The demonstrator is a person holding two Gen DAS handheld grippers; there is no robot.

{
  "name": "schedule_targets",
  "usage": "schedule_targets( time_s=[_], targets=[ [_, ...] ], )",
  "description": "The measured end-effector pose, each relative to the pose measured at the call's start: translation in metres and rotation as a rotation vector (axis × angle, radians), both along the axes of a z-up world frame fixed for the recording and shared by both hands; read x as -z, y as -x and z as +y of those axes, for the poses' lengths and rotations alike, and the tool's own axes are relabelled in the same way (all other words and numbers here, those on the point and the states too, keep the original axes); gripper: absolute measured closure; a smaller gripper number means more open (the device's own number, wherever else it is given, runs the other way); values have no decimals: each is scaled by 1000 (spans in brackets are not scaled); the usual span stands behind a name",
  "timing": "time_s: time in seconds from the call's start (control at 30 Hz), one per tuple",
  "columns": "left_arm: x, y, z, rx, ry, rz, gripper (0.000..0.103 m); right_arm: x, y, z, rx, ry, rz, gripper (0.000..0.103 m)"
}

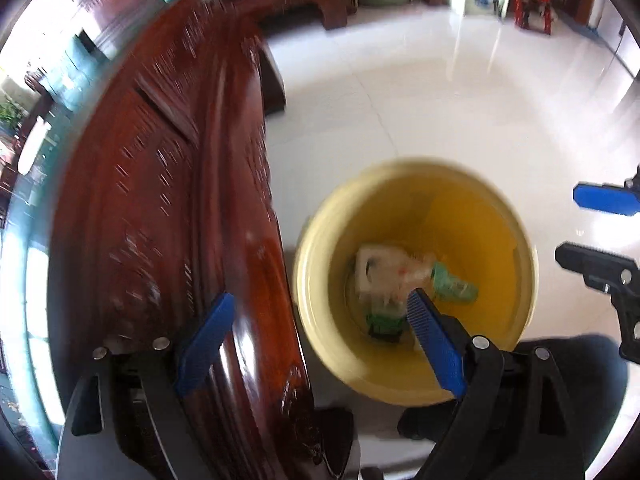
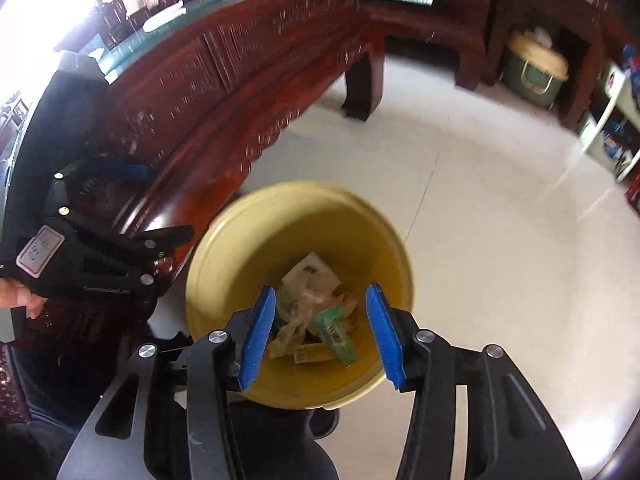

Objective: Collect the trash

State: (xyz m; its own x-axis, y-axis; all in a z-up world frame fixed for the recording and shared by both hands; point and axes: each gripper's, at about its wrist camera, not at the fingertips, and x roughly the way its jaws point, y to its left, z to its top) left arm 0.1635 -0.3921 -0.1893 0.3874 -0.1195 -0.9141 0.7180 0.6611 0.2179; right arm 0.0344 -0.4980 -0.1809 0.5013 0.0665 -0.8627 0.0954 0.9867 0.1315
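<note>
A yellow bin (image 1: 480,216) stands on the white tile floor beside a dark red wooden table; it also shows in the right wrist view (image 2: 240,240). Trash lies in its bottom: a white wrapper (image 1: 376,270), a green packet (image 1: 456,286) and crumpled plastic (image 2: 304,304), with a green packet (image 2: 336,334) there too. My left gripper (image 1: 320,312) is open and empty, one finger over the table edge, the other over the bin. My right gripper (image 2: 320,312) is open and empty above the bin's near rim, and shows at the right edge of the left wrist view (image 1: 576,224).
The carved red wooden table (image 1: 168,200) runs along the bin's left side, with a leg (image 2: 362,84) further back. A green and cream container (image 2: 532,76) sits under furniture at the far side. White tile floor (image 2: 500,220) spreads right of the bin.
</note>
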Motion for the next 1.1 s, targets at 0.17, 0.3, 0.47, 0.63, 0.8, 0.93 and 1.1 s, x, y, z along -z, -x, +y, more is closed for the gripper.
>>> schedule_targets(
  time_s=[0.17, 0.3, 0.47, 0.63, 0.8, 0.93, 1.1],
  targets=[
    [-58, 16, 11, -7, 154, -150, 15, -50, 20, 13, 39, 86, -81, 54],
    [-100, 30, 35, -23, 229, -260, 10, -87, 33, 31, 104, 166, -134, 38],
    [-147, 48, 85, -86, 267, -421, 4, -131, 41, 74, 111, 229, -263, 29],
    [-179, 67, 167, -239, 344, -519, 4, -168, 51, 139, 97, 241, -454, 10],
    [-194, 82, 255, -449, 436, -567, 4, -186, 57, 207, 16, 236, -589, 9],
    [-198, 97, 311, -559, 461, -635, 4, -187, 53, 249, -33, 209, -646, 9],
    [-194, 112, 363, -653, 505, -666, 4, -186, 50, 284, -61, 162, -673, 9]
  ],
)
